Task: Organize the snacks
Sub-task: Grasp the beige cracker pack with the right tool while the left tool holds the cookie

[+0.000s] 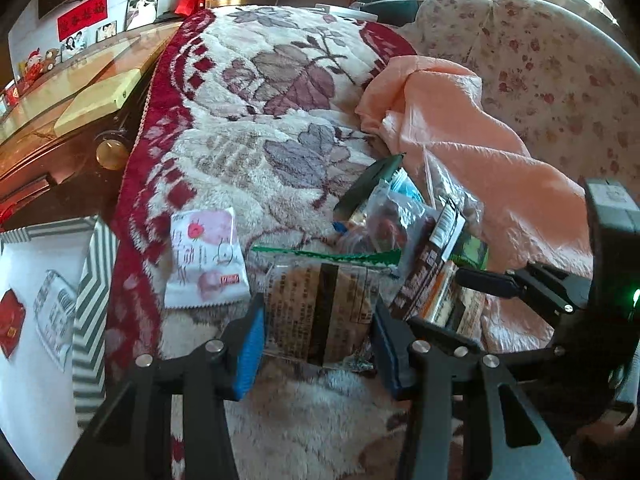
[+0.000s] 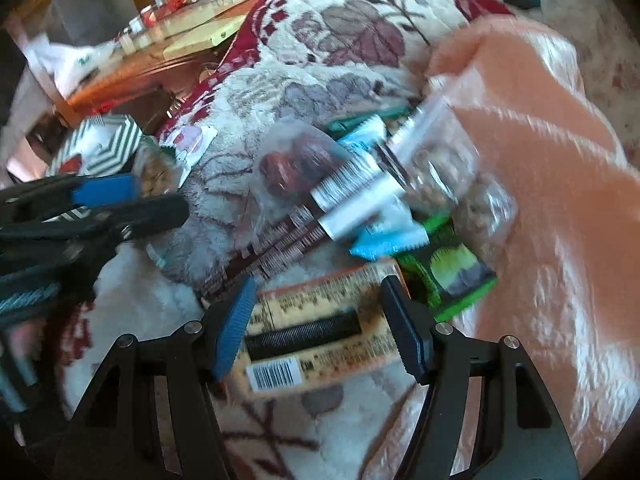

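On your far left sits the striped box (image 1: pixel 90 292), open at the edge of the bed, with a red packet and a clear one already lying in it; that looks like where the snacks go. Next along, a pink-and-white packet (image 1: pixel 206 258) lies alone on the flowered blanket (image 1: pixel 256 92).

Your left tool (image 1: pixel 318 338) is clenched on a clear packet with a green top edge (image 1: pixel 320 304), the blue pads pressing both sides. Keep that squeeze steady and lift the packet clear of the pile before you swing it toward the box, so it drags nothing along.

Your right tool (image 2: pixel 320 328) is released, its jaws straddling an orange bar (image 2: pixel 320 332) without pressing it. Settle the tool before you close it; that view is smeared. Take the bar across its narrow width. The green packet (image 2: pixel 448 276) lies just beside the far jaw, so keep it out of the bite.
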Tool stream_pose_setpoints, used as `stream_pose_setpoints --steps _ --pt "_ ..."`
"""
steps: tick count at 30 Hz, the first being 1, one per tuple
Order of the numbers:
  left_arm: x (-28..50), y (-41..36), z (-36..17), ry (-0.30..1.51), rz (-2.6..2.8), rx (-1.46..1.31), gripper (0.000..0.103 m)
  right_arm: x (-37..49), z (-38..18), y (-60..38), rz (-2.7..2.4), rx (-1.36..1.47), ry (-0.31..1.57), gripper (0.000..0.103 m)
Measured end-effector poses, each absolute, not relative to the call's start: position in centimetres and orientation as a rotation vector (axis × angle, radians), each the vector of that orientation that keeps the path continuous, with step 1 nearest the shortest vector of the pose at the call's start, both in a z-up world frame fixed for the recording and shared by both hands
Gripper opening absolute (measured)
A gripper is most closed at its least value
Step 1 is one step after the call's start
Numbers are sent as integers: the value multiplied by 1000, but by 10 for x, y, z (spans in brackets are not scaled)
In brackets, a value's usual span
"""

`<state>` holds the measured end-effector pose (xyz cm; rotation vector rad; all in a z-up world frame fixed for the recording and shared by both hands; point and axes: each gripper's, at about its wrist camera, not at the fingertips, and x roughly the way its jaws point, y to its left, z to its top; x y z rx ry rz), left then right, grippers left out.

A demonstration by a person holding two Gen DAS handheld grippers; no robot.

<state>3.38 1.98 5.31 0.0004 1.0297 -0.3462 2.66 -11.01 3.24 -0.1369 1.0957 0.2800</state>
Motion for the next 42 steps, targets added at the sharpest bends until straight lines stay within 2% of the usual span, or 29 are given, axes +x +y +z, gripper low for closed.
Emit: stream_pose_setpoints --steps 7,10,12,13,21,24,26,27,28,42 --pt "17 16 57 1016 -374 0 51 -13 32 -125 302 -339 1195 65" --pt "12 12 59 1010 -384 -10 51 -25 51 -157 262 -204 1149 66" --pt "9 11 59 1014 -388 -26 51 -25 56 -177 246 -68 1149 75" --pt "8 11 60 1018 -384 -31 51 -24 54 -185 228 -23 1152 75" --pt "-8 13 57 1026 -361 -48 51 -12 21 -185 177 143 1247 75" --pt "-10 14 52 1043 -352 -59 51 -14 5 -160 198 55 1267 75" --pt "-13 15 50 1050 -349 -57 51 -18 1 -150 202 -22 1236 70" --pt "-14 15 49 1050 -348 -56 51 -21 3 -150 223 -20 1221 60" --pt "-15 17 48 1051 -345 -60 51 -22 4 -151 239 -9 1223 59" --pt "-27 40 56 1028 -274 -88 51 -38 35 -124 377 -63 1173 54"
